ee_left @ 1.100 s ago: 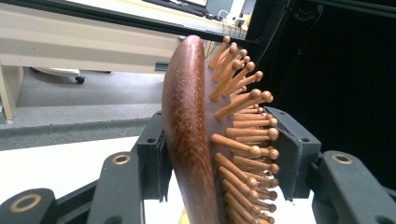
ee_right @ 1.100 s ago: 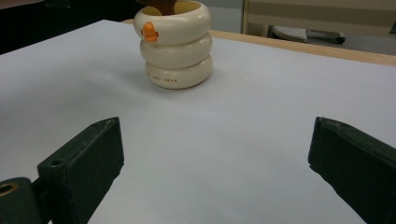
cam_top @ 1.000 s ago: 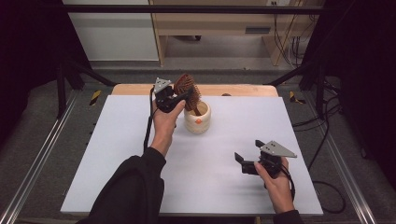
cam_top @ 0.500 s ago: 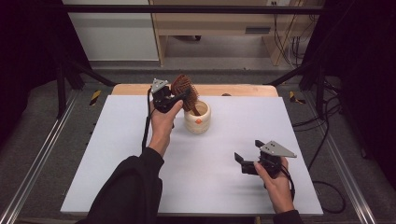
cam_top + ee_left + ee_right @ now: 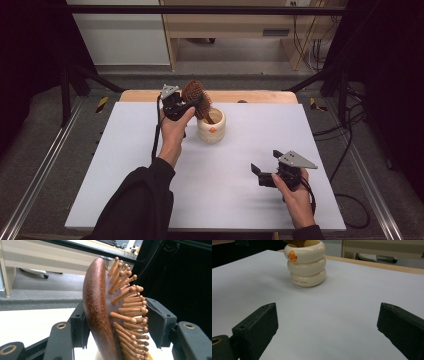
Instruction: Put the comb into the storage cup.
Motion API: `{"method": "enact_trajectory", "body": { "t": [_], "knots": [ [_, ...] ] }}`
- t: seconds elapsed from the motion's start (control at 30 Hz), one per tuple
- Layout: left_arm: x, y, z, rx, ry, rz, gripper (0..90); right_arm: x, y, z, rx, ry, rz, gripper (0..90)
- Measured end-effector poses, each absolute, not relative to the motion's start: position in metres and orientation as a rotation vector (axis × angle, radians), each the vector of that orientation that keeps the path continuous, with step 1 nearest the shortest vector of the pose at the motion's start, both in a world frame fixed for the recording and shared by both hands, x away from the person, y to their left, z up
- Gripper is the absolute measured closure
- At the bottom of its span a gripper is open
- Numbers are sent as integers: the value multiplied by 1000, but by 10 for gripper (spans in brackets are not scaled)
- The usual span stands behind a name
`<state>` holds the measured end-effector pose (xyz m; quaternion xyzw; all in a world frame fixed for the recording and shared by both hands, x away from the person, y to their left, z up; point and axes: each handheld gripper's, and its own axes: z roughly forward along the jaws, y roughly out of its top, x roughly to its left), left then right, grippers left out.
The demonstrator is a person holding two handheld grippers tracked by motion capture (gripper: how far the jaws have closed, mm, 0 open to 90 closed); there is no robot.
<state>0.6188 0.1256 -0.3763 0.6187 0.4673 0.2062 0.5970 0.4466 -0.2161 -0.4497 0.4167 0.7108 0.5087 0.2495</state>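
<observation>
Both tongs are easy to read from where I stand: the left gripper [image 5: 186, 103], held up at the far side of the white table [image 5: 150, 190], is clamped on the head of a wooden hairbrush [image 5: 105, 312], one jaw on its smooth back and the other against the pins. That brush leans with its handle down inside a cream ringed cup [image 5: 211, 126] with a small orange mark. Well apart, near the front right, the right gripper [image 5: 261, 175] rests low with its jaws spread wide, pointing towards the cup.
</observation>
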Motion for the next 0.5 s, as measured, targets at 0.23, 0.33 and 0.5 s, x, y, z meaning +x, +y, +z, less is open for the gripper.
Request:
{"method": "enact_trajectory", "body": {
  "t": [0.23,0.33,0.5],
  "knots": [
    [619,125,-377,1436,1088,483,410,447,-216,-450,1135,1937,1385,40],
    [619,125,-377,1439,1089,482,404,447,-216,-450,1135,1936,1385,40],
    [620,125,-379,1442,1094,480,392,447,-216,-450,1136,1938,1384,40]
  ]
}}
